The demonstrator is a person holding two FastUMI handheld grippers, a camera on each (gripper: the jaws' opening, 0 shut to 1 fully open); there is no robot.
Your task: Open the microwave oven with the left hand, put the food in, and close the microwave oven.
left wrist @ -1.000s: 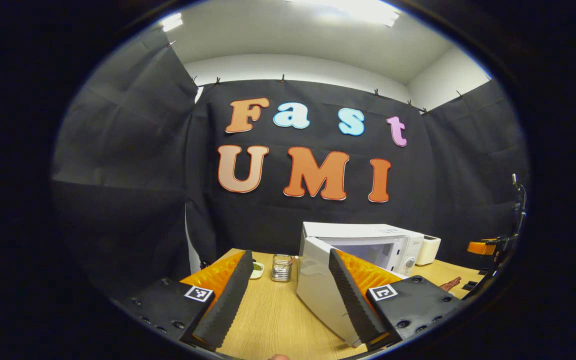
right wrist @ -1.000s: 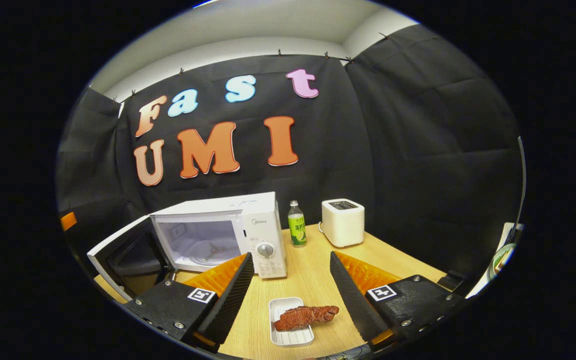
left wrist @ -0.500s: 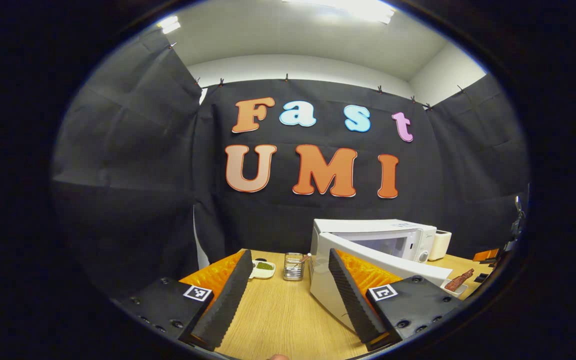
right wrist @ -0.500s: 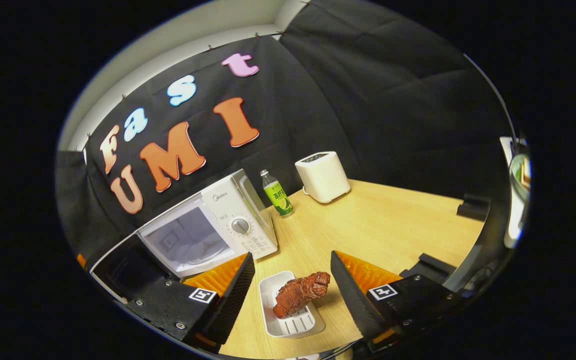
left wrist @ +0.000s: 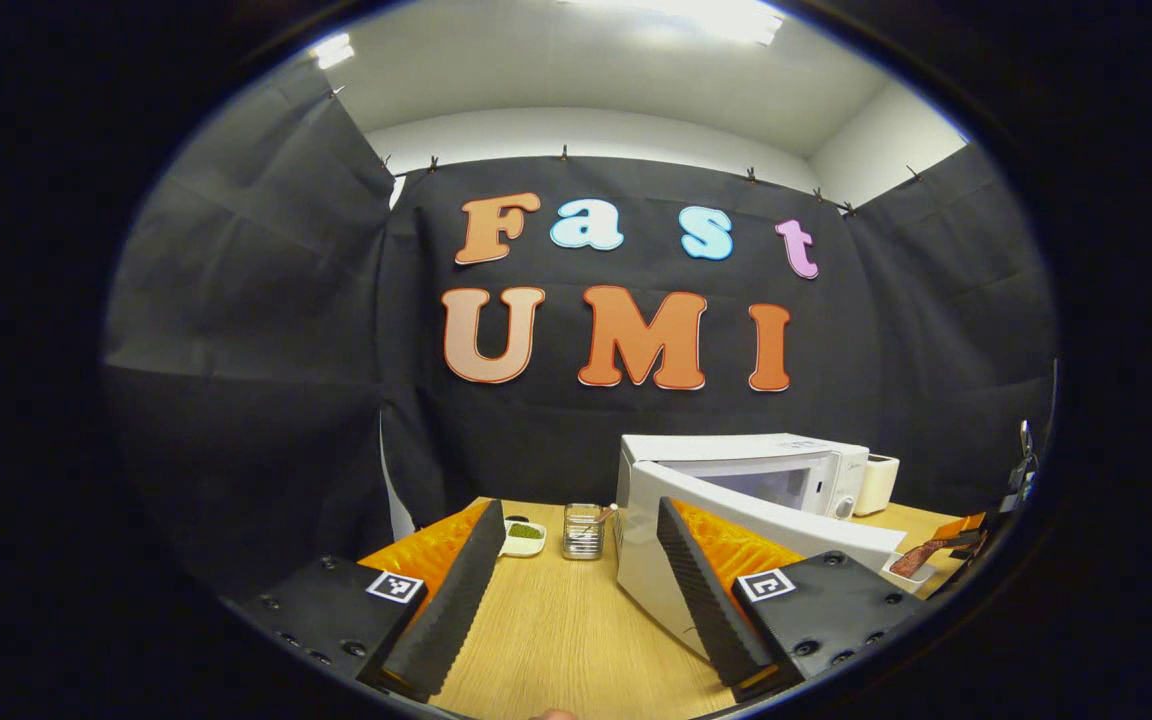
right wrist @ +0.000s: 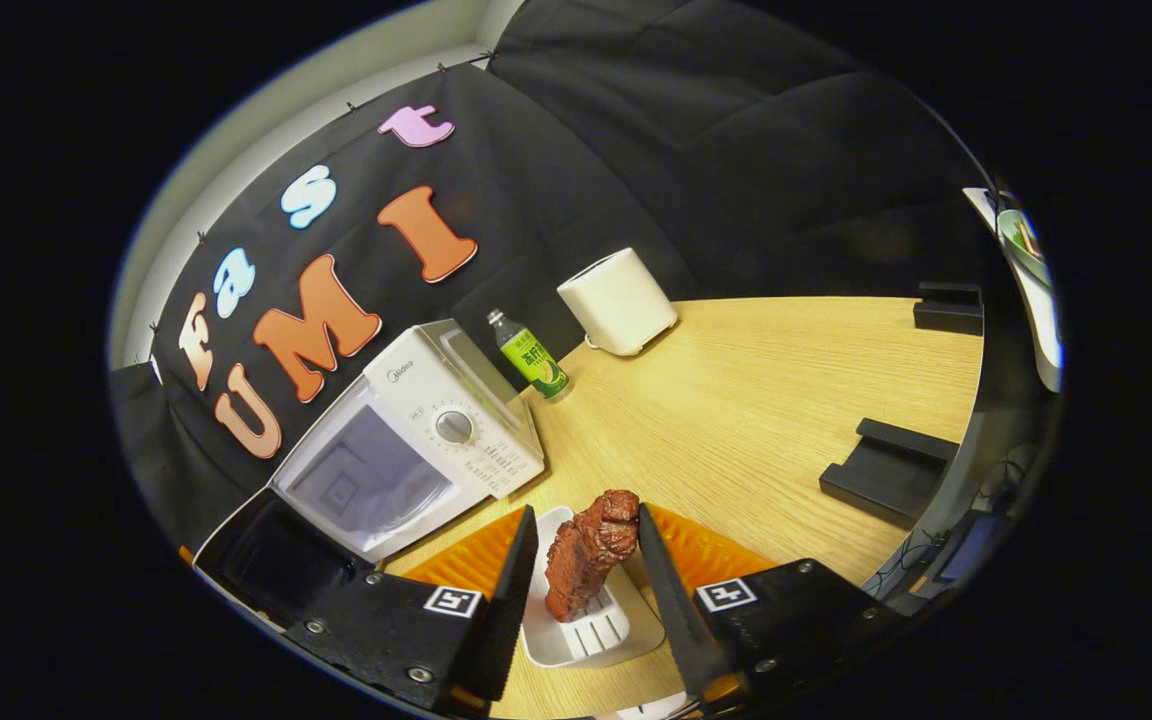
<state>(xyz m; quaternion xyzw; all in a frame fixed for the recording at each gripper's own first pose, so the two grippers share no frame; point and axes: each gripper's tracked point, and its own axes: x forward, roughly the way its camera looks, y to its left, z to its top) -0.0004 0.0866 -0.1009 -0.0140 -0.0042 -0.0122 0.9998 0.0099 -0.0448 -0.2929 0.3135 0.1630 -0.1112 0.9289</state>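
The white microwave [left wrist: 736,462] [right wrist: 436,440] stands on the wooden table with its door [left wrist: 746,530] [right wrist: 261,560] swung wide open. My left gripper [left wrist: 577,505] is open and holds nothing, hanging in front of the door's outer face. The food, a brown chunk of meat [right wrist: 591,545], lies on a small white tray [right wrist: 586,635] in front of the microwave. My right gripper [right wrist: 586,508] has its fingers closed against the meat's two sides. Far right in the left gripper view, the meat [left wrist: 921,555] shows small at that gripper.
A green-labelled bottle [right wrist: 531,355] and a white toaster [right wrist: 618,300] [left wrist: 879,483] stand right of the microwave. Two black blocks [right wrist: 886,470] lie near the table's right edge. A small dish of green stuff [left wrist: 524,535] and a glass jar [left wrist: 583,530] sit left of the door.
My right gripper came down and tilted over the tray, and its fingers narrowed from wide open to closed on the meat. The left gripper barely shifted; the door stays open.
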